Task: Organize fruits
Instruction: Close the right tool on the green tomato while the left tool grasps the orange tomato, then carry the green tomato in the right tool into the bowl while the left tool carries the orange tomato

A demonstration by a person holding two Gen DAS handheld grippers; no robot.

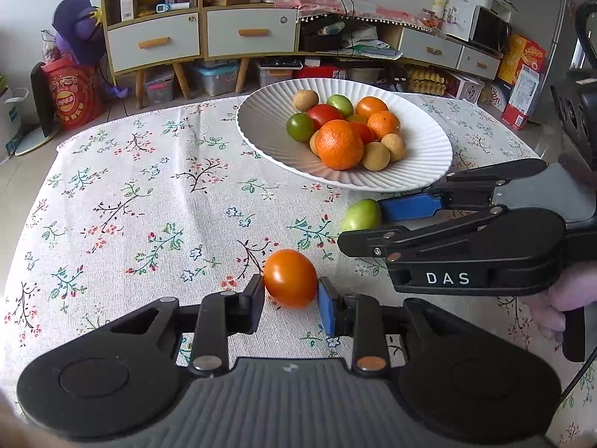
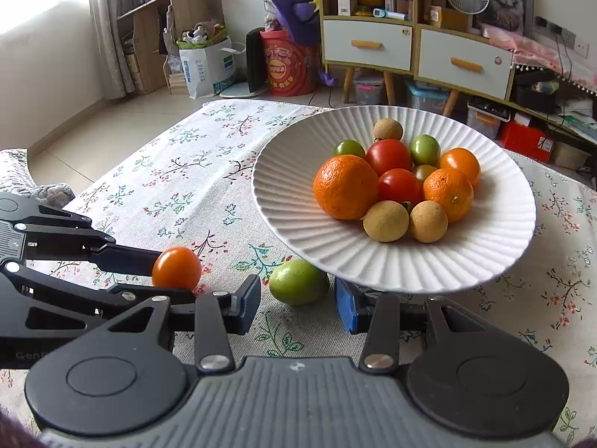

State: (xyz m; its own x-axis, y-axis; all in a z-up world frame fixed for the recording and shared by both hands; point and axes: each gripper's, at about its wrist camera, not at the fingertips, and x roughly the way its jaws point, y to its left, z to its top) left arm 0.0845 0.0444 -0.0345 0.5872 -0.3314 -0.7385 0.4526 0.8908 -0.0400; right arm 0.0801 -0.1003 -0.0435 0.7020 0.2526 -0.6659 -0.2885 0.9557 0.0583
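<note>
Left wrist view: the left hand-held gripper (image 1: 291, 296) pinches an orange tomato (image 1: 290, 278) on the table (image 1: 130, 201), likely bound for the plate (image 1: 429, 156). The right hand-held gripper (image 2: 297, 300) gapes around a green fruit (image 2: 298, 282) beside the rim.

My left gripper (image 1: 291, 295) brackets a tomato (image 1: 290, 278) on the tablecloth (image 1: 149, 205). My right gripper (image 2: 297, 298) flanks a second fruit (image 2: 298, 281) just before the plate (image 2: 283, 201), which holds the remaining fruit pile (image 2: 397, 186).
</note>
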